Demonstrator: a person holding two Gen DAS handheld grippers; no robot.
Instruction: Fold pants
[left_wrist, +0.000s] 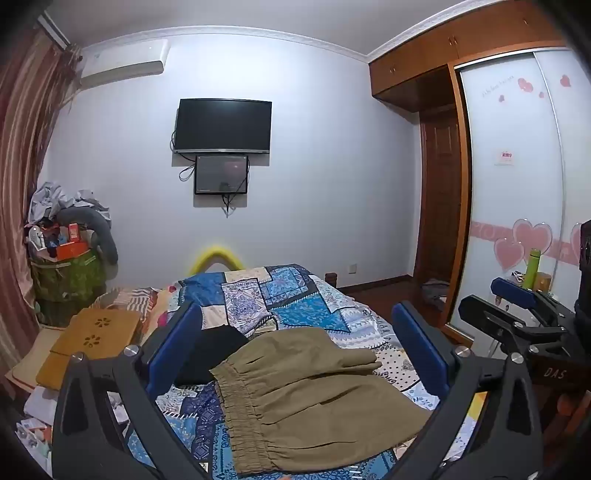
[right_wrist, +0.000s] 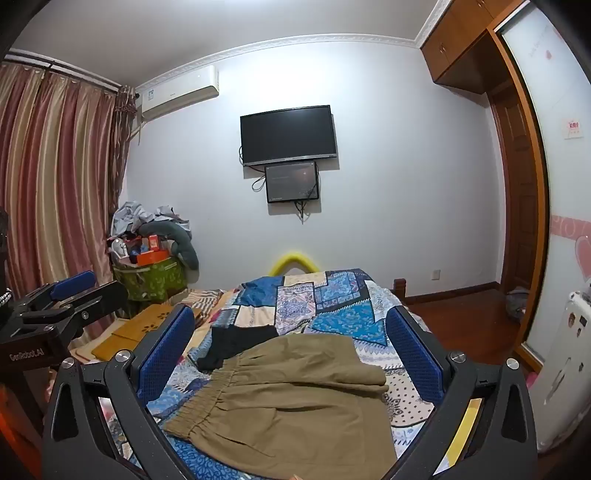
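Khaki pants (left_wrist: 314, 398) with an elastic waistband lie folded on the patchwork bedspread (left_wrist: 295, 295), waistband toward the left. They also show in the right wrist view (right_wrist: 295, 398). A folded black garment (left_wrist: 218, 354) lies just behind them, also in the right wrist view (right_wrist: 236, 343). My left gripper (left_wrist: 295, 332) is open and empty, held above the pants. My right gripper (right_wrist: 291, 332) is open and empty, also above them. The right gripper shows at the right edge of the left wrist view (left_wrist: 517, 299); the left gripper shows at the left edge of the right wrist view (right_wrist: 74, 291).
A wooden lap desk (left_wrist: 88, 343) lies left of the bed. A cluttered green hamper (left_wrist: 66, 273) stands in the left corner by the curtains (right_wrist: 55, 184). A TV (left_wrist: 223, 125) hangs on the far wall. A wardrobe (left_wrist: 517, 166) with sliding doors is at right.
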